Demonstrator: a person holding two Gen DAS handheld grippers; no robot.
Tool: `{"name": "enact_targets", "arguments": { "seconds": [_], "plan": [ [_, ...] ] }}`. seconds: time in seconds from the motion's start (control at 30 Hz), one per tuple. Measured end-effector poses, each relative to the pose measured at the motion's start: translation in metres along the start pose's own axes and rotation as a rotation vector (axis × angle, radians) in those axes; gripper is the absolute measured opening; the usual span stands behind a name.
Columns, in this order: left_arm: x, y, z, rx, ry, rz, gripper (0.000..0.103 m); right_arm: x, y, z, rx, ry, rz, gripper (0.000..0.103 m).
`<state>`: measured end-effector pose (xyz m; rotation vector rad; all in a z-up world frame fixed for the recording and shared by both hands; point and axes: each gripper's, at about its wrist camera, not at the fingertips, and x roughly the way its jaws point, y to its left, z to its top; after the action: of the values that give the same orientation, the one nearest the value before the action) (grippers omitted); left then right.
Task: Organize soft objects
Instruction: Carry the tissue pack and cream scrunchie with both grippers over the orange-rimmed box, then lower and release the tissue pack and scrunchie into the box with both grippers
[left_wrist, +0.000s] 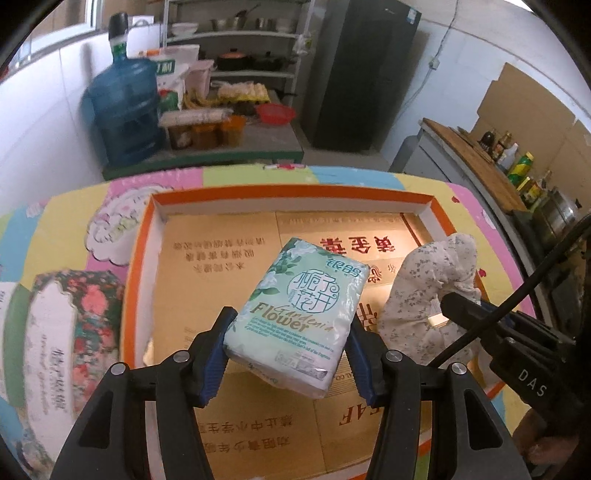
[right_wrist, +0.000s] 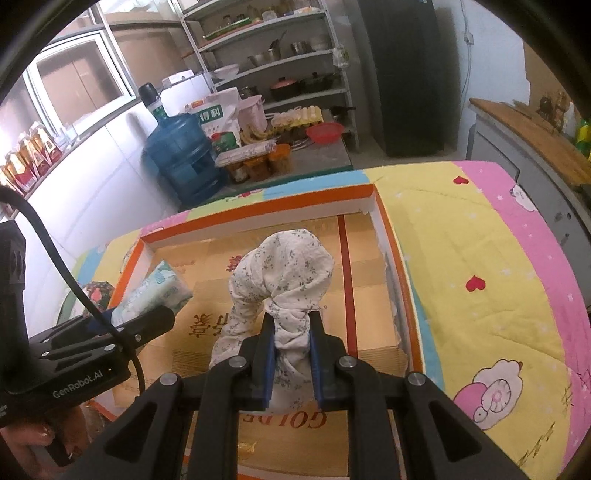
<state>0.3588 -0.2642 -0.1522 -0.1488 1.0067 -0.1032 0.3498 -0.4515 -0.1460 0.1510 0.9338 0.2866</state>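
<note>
My left gripper (left_wrist: 291, 325) is shut on a green tissue pack (left_wrist: 303, 310) and holds it above the floor of an orange-rimmed cardboard tray (left_wrist: 295, 194). My right gripper (right_wrist: 291, 325) is shut on a bunched white floral cloth (right_wrist: 284, 273), held over the same tray (right_wrist: 258, 212). In the left wrist view the cloth (left_wrist: 428, 288) and the right gripper's body (left_wrist: 517, 339) show at the right. In the right wrist view the tissue pack (right_wrist: 159, 288) and the left gripper's body (right_wrist: 92, 347) show at the left.
The tray lies on a patterned quilt (right_wrist: 480, 258). A floral round box (left_wrist: 74, 332) lies left of the tray. Behind are a blue water jug (left_wrist: 125, 110), a low table with jars and food (left_wrist: 236, 129), shelves and a dark fridge (left_wrist: 362, 74). A counter with bottles (left_wrist: 517, 166) stands right.
</note>
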Motion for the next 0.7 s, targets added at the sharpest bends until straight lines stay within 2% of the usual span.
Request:
{"name": "enact_targets", "arguments": {
  "seconds": [0.07, 0.1, 0.17, 0.2, 0.23, 0.3, 0.33, 0.7],
  "plan": [
    [0.004, 0.001, 0.001, -0.006, 0.006, -0.008, 0.058, 0.004, -0.001, 0.001, -0.004, 0.010, -0.005, 0.019],
    [0.006, 0.001, 0.001, -0.009, 0.010, -0.015, 0.060, 0.005, 0.000, 0.001, -0.008, 0.013, -0.009, 0.024],
    [0.010, 0.002, 0.001, -0.015, 0.026, -0.038, 0.061, 0.007, 0.000, 0.001, -0.015, 0.015, -0.023, 0.040],
    [0.011, 0.002, 0.001, -0.015, 0.030, -0.044, 0.063, 0.008, 0.000, 0.000, -0.017, 0.014, -0.023, 0.053],
    [0.011, 0.004, 0.000, -0.014, 0.031, -0.048, 0.067, 0.007, 0.000, 0.000, -0.017, 0.010, -0.022, 0.062],
    [0.010, 0.003, 0.000, -0.008, 0.019, -0.046, 0.075, 0.006, 0.001, 0.000, -0.019, 0.000, -0.028, 0.064],
    [0.008, 0.002, 0.000, -0.004, 0.009, -0.046, 0.076, 0.005, 0.001, -0.001, -0.020, -0.005, -0.032, 0.064],
    [-0.026, -0.006, 0.001, 0.010, -0.063, -0.087, 0.077, -0.030, 0.000, -0.006, 0.044, -0.063, -0.025, 0.064]
  ]
}}
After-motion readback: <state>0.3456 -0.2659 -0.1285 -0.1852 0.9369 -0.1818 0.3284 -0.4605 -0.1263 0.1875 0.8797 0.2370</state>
